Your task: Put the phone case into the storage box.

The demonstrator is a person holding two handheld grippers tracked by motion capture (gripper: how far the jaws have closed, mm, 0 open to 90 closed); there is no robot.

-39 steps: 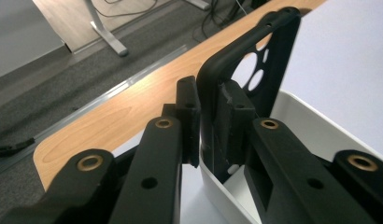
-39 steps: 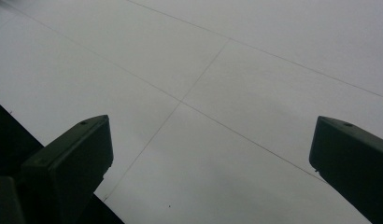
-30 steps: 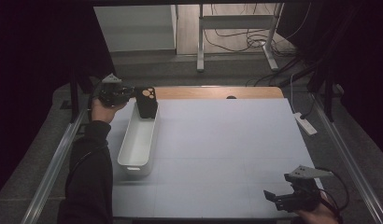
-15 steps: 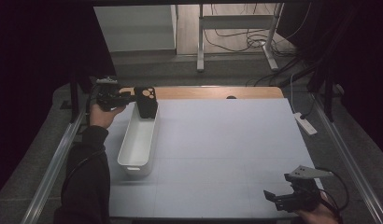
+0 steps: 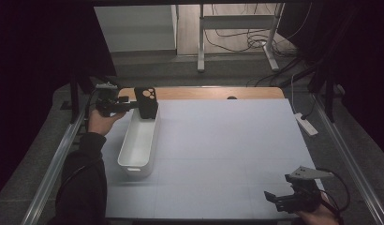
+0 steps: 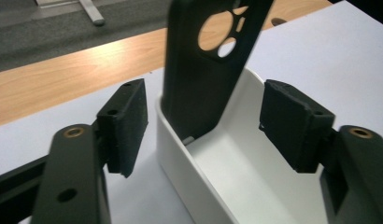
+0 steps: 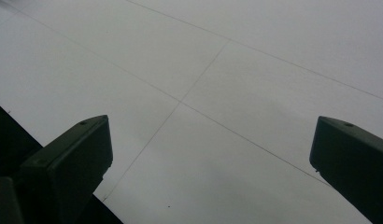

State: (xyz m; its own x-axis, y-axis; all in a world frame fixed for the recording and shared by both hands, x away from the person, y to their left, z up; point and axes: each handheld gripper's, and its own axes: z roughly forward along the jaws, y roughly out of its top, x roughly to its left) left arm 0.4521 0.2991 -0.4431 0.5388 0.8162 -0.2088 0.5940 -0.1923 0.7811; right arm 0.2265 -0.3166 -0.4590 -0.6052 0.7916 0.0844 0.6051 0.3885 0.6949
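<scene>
A black phone case [image 5: 146, 104] with round camera cut-outs stands upright in the far end of a long white bin [image 5: 134, 154]. It leans on the bin's end wall. My left gripper [image 5: 130, 102] is just left of the case, held level and open. In the left gripper view the case [image 6: 199, 84] rises from the bin [image 6: 180, 158] ahead of the open left gripper [image 6: 206, 107], and neither pad touches it. My right gripper [image 5: 274, 199] rests open near the table's front right corner. The right gripper [image 7: 213, 135] has bare white table between its jaws.
The table top is a pale sheet [image 5: 227, 150], with a wooden strip [image 5: 204, 93] along the far edge. A small white device [image 5: 306, 124] lies off the right edge. Metal rails [image 5: 59, 164] run along both sides. A desk frame and cables [image 5: 237, 37] stand beyond.
My left gripper has drawn back slightly to the left, away from the phone case, which stays standing in the bin. The right gripper has not moved.
</scene>
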